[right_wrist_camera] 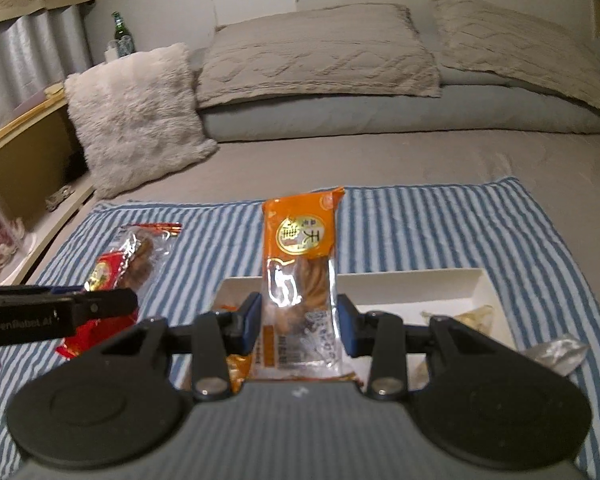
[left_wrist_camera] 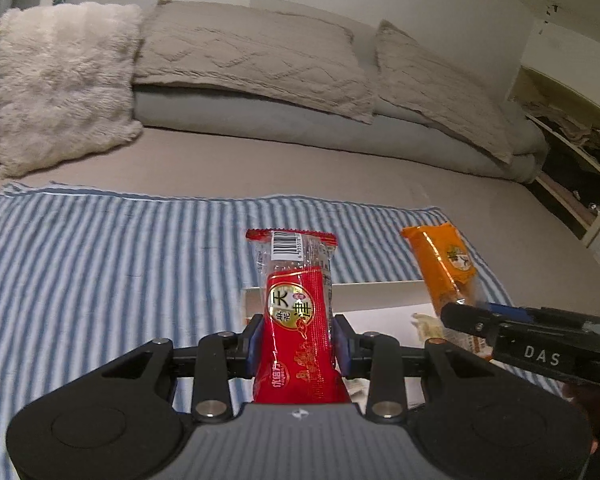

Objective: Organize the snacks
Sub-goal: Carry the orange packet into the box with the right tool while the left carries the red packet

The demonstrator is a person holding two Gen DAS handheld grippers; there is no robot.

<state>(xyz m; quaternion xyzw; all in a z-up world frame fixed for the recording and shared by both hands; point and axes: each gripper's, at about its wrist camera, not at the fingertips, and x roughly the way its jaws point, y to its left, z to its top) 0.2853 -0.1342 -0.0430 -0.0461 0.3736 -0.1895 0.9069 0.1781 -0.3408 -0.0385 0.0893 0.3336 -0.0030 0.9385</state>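
Left wrist: left claw (left_wrist_camera: 297,338) clamps red snack (left_wrist_camera: 296,316); striped cloth (left_wrist_camera: 100,260) bare leftward.

Left gripper (left_wrist_camera: 298,338) clamps red snack pack (left_wrist_camera: 296,312) upright above white box (left_wrist_camera: 380,292); right gripper (left_wrist_camera: 456,314) holds orange pack (left_wrist_camera: 440,256) right of box.

The red snack packet (left_wrist_camera: 296,316) is glossy plastic film with a clear end, as is the orange packet (right_wrist_camera: 298,264). The striped towel (left_wrist_camera: 100,264) is matt woven cloth. The white pillow (left_wrist_camera: 64,84) looks furry, the beige pillows (left_wrist_camera: 252,52) ribbed knit. The white tray (right_wrist_camera: 420,284) looks like smooth card.
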